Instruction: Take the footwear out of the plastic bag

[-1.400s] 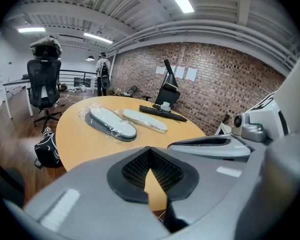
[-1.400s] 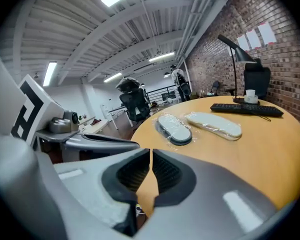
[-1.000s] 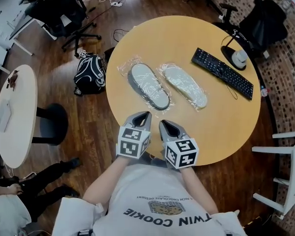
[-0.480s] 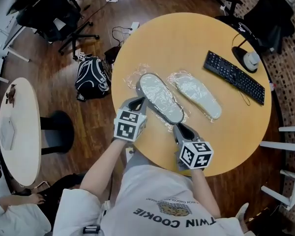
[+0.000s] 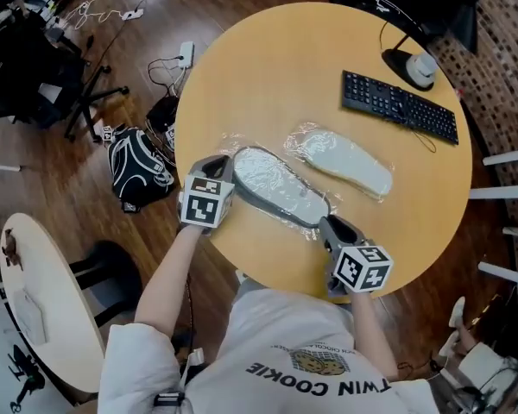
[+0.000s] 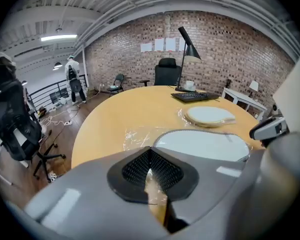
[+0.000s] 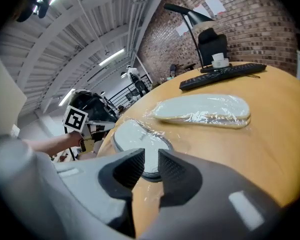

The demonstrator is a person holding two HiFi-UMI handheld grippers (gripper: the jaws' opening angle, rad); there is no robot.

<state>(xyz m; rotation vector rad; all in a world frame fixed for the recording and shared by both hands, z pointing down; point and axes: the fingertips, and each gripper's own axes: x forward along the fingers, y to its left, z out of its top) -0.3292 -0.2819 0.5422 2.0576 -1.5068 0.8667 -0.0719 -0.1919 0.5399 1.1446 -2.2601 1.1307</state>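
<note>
On bench [image 5: 268, 67], 6 o'clock side: bagged slipper [image 5: 276, 188] — light, floppy, film slick. Left hand-held gripper [image 5: 227, 164] clamps bag [image 5: 242, 155] edge; right hand-held gripper [image 5: 330, 224] jaws just opening, nothing between them — take sole's rim.

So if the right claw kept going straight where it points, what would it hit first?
Probably the near end of the grey-rimmed slipper in its plastic bag, straight ahead. On the right claw the jaws have just been opening, nothing between them yet.

Bright, even indoor light from ceiling strips [image 6: 59, 37] (shadows stay soft); plastic [image 5: 246, 164] glints on the bench [image 5: 276, 76]; both gripper views bulge, corners black.
</note>
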